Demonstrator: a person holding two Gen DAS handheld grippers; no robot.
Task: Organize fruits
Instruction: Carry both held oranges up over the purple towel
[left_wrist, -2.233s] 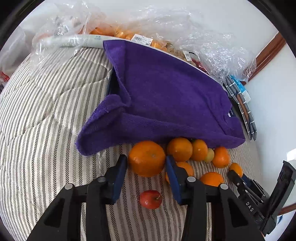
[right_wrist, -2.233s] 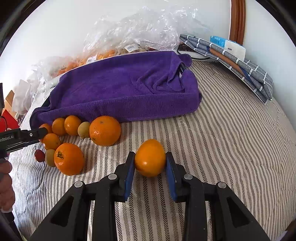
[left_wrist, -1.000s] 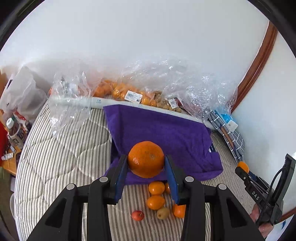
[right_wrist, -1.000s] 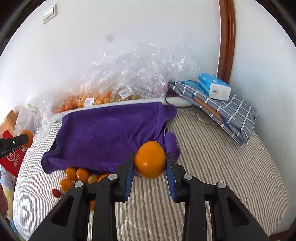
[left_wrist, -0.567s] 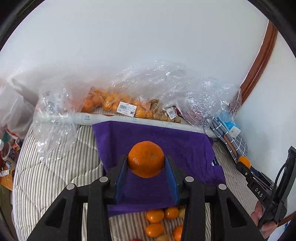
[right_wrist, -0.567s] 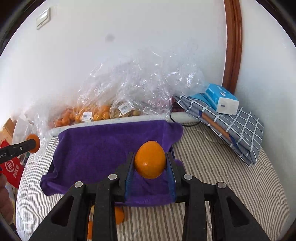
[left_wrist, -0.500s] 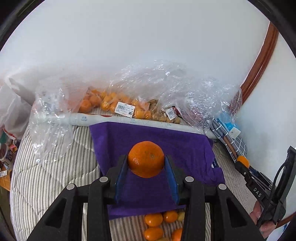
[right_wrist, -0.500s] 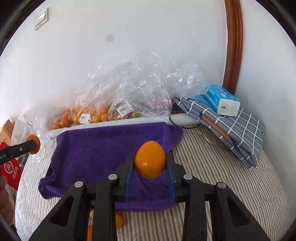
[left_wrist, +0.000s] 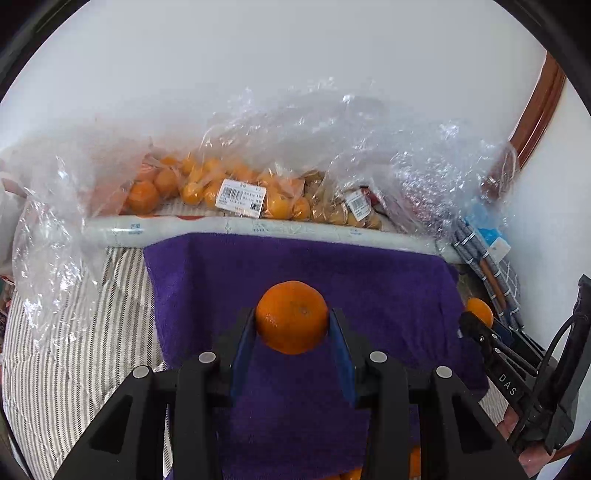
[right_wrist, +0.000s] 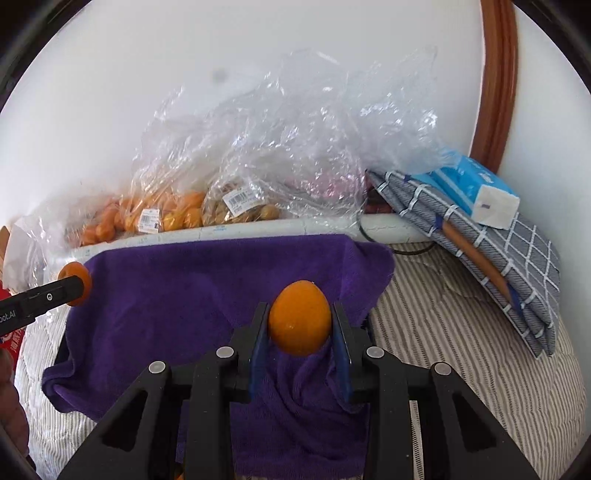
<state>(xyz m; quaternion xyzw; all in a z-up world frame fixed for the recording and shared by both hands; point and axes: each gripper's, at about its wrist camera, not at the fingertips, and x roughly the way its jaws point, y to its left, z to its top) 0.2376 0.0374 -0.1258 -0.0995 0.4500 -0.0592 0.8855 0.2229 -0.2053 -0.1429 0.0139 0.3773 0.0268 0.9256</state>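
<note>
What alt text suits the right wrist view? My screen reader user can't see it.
The right gripper is shut on an orange, held above a purple towel on a striped bed. Clear bags of fruit line the wall behind.

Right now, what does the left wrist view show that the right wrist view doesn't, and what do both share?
Only the left wrist view shows a mandarin clamped in the left gripper from behind, plus loose oranges at the bottom edge. Only the right wrist view shows the smooth orange in the right gripper up close, the tissue pack clearly, and a black cable. Both share the purple towel, the bagged fruit, the folded checked cloth and the striped bedding.
</note>
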